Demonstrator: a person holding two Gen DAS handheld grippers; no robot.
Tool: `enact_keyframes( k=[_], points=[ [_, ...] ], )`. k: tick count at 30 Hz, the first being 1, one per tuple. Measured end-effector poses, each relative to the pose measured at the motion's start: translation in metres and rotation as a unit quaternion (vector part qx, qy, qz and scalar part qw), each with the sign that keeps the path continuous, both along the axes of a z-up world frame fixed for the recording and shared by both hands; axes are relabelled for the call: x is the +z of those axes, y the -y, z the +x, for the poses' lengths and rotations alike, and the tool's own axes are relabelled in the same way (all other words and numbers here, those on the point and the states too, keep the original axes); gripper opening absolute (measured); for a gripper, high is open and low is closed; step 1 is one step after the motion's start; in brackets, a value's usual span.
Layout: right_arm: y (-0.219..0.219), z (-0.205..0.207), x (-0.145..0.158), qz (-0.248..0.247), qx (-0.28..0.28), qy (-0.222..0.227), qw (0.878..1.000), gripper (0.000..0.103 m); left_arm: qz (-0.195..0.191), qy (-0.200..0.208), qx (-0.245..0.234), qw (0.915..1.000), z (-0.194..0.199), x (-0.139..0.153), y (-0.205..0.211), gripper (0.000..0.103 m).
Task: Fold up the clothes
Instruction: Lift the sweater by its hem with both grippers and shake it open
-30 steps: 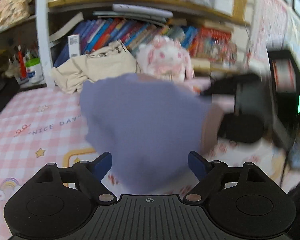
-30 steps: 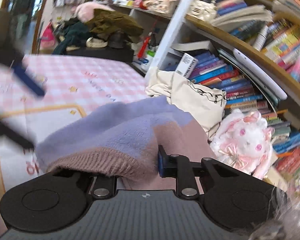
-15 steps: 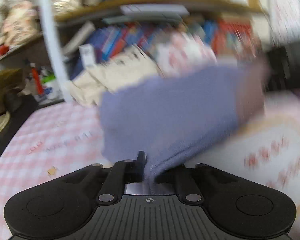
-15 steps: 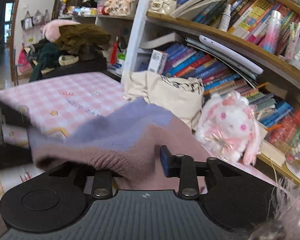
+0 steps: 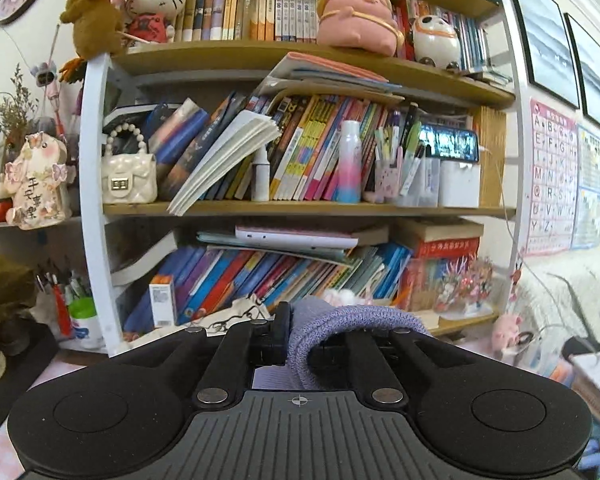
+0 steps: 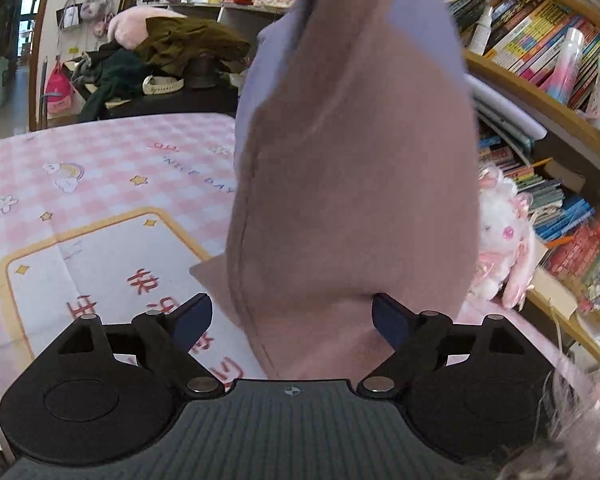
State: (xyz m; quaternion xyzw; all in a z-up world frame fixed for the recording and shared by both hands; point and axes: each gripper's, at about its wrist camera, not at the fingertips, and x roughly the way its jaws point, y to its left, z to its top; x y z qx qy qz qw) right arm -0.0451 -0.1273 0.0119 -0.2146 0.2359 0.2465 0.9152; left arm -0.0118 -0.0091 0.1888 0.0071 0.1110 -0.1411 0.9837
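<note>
Hanging in front of us over the pink checked tablecloth (image 6: 100, 184), the mauve and lilac sweater (image 6: 352, 168) drapes down between our right gripper (image 6: 290, 316), whose fingers are spread wide on either side of it. Our left gripper (image 5: 300, 338) is raised toward the bookshelf (image 5: 300, 208), its fingers pinching the sweater's lilac ribbed edge (image 5: 352, 318).

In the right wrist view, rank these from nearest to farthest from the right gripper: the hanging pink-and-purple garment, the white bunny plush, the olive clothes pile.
1. Garment: hangs straight ahead, its lower part between the open fingers of the right gripper.
2. White bunny plush: to the right, against the bookshelf.
3. Olive clothes pile: far upper left, beyond the checked tablecloth.
</note>
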Motion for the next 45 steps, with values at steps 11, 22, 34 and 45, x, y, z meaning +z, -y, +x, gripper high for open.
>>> enact_keyframes(
  k=[11, 22, 34, 45],
  points=[
    [0.031, 0.003, 0.013, -0.018, -0.073, 0.042, 0.996, 0.007, 0.006, -0.009, 0.053, 0.9985, -0.017, 0.0, -0.034, 0.006],
    [0.101, -0.053, 0.173, 0.066, -0.076, 0.32, 0.942, 0.007, -0.094, 0.106, 0.124, 0.9821, -0.09, 0.031, -0.095, 0.006],
    [0.126, -0.006, 0.218, 0.129, -0.103, 0.259, 0.952, 0.007, -0.126, 0.036, 0.07, 0.9889, -0.017, 0.042, -0.099, 0.012],
    [0.092, 0.152, 0.011, -0.086, -0.188, -0.039, 0.978, 0.007, 0.055, -0.31, 0.135, 0.9397, 0.144, -0.16, -0.089, 0.055]
  ],
)
